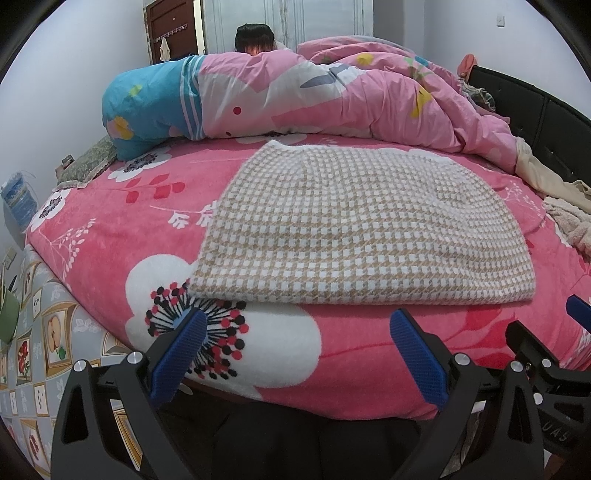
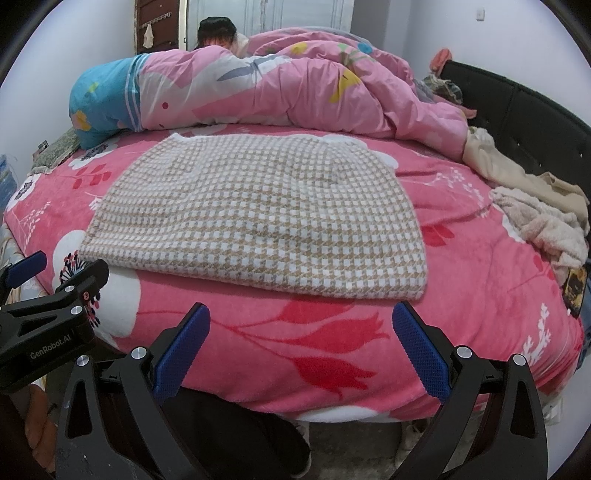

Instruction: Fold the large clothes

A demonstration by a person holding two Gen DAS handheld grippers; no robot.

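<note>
At the left of the left wrist view, a patterned side panel with fruit pictures (image 1: 37, 354) is shown below the bed edge, something not seen from the right wrist. The left gripper (image 1: 299, 328) is held with its blue, textured fingers (image 1: 181, 354) spread wide, nothing between them, above the near edge of the pink floral blanket (image 1: 110, 236). The folded garment (image 1: 332, 229), a thick beige-and-white houndstooth knit, is laid flat in a rounded rectangle in the middle of the bed, its near folded edge just beyond the fingertips. Behind it a bunched pink and blue duvet (image 1: 295, 96) is heaped, with a person's dark hair (image 1: 255, 35) visible over it.

In the right wrist view the right gripper (image 2: 301, 326) is likewise held wide apart and empty, over bare blanket before the garment's near right corner. Open blanket is left to the right of the garment. Further right, a fluffy cream cloth (image 2: 543, 225) and a black padded headboard (image 2: 517, 122) are shown more fully.
</note>
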